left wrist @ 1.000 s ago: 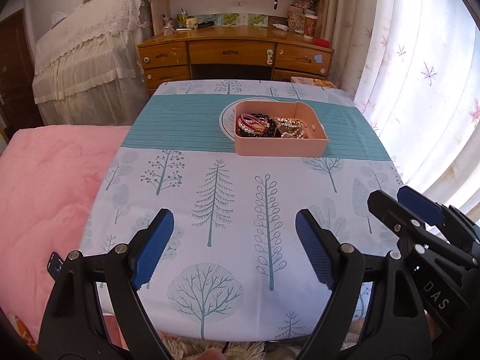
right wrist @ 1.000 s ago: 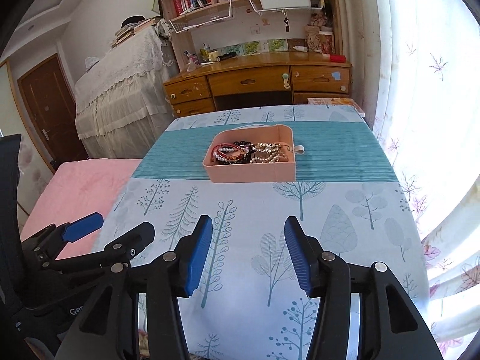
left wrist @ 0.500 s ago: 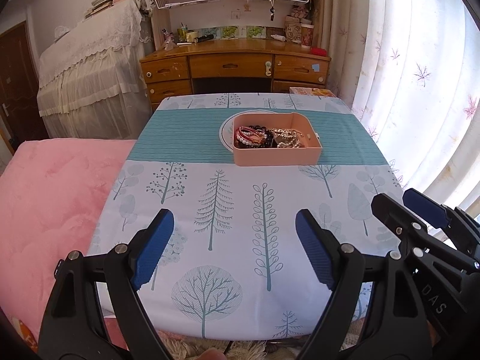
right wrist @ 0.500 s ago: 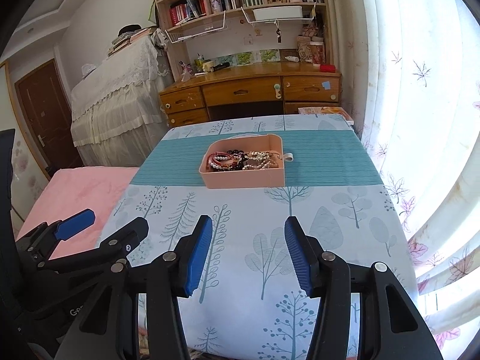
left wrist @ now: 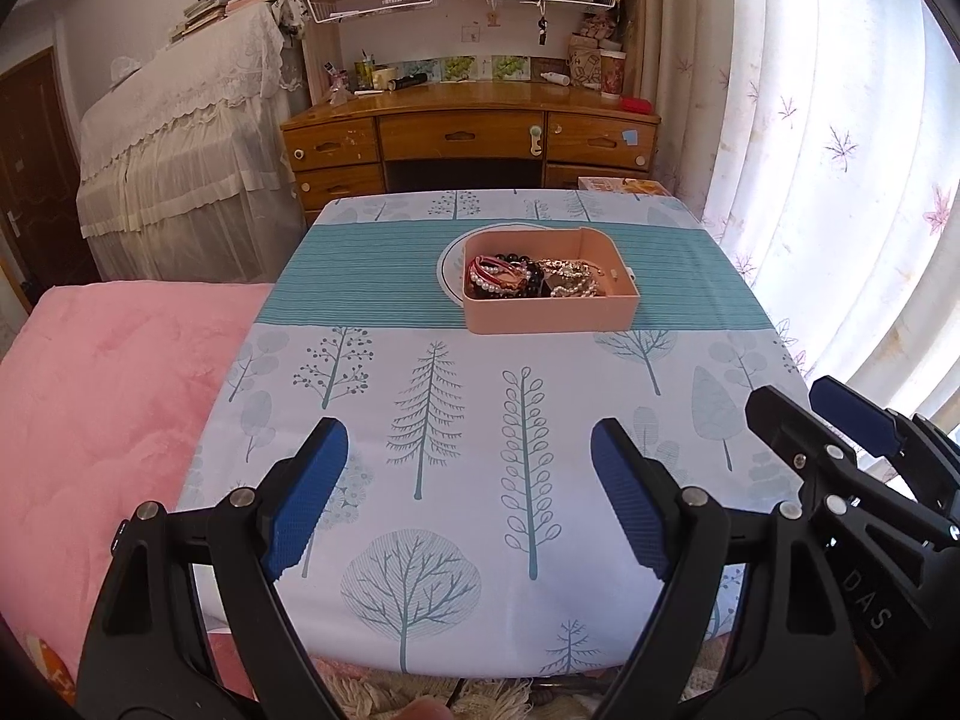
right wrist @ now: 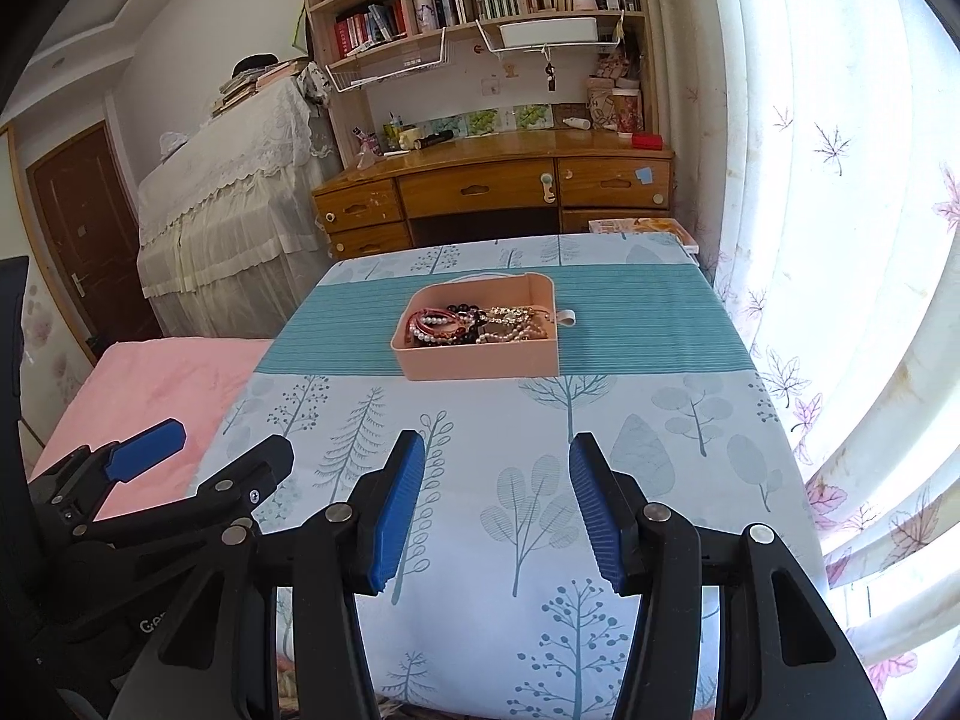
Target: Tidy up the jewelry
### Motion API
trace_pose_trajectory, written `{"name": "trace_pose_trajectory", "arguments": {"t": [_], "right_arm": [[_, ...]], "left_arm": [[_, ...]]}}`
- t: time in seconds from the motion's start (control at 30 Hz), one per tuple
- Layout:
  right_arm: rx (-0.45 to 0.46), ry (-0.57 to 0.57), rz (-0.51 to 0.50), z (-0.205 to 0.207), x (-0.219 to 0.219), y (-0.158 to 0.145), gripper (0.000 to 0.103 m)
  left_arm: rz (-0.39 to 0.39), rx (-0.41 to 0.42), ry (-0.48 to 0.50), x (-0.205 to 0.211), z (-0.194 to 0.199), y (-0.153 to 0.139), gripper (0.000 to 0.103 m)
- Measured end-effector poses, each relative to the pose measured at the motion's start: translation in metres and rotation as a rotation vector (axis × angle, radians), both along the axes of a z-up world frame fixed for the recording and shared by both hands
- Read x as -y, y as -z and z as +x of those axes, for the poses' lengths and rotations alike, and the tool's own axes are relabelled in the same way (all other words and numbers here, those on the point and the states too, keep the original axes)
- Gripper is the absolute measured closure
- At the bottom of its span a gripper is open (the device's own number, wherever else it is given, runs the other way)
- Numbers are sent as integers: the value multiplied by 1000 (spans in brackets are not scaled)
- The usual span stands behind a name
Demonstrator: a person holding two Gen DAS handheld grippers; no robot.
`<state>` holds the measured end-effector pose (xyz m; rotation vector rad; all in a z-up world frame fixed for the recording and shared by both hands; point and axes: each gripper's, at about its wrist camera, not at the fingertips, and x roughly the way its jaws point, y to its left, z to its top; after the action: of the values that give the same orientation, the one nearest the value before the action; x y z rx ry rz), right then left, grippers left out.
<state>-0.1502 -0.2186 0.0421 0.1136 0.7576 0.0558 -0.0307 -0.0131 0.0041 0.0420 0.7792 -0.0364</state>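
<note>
Over the last second both views drew back and rose a little: the pink box [left wrist: 549,291], which had sat larger and nearer mid-frame, now lay smaller in the upper middle of each picture, and more of the desk [left wrist: 474,132] and bookshelf above it had come into sight. Nothing on the table [left wrist: 456,420] itself had shifted. The jewelry [left wrist: 528,279], a tangle of pearl strings, dark beads and gold chain, stayed heaped in the box, which rested on the teal stripe, partly over a white plate [left wrist: 450,264].

The left gripper [left wrist: 468,498] hung low in its frame with its jaws spread wide and nothing between them; the right gripper [right wrist: 492,516] was likewise released and empty, low in its own frame. Both were well apart from the box.

To my eye, the pull-back meant no piece was being handled at that moment. A heap in one box would suit either jewelry just gathered in or jewelry waiting to be sorted out, and I could not tell which. No loose piece showed on the cloth.
</note>
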Motion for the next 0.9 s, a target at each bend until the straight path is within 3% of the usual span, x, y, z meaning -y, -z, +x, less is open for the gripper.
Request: {"name": "trace_pose_trajectory", "arguments": {"t": [0.9], "right_arm": [[-6, 2, 4, -3, 2, 2, 52]], "left_arm": [[-6, -22, 2, 1, -5, 0, 21]]}}
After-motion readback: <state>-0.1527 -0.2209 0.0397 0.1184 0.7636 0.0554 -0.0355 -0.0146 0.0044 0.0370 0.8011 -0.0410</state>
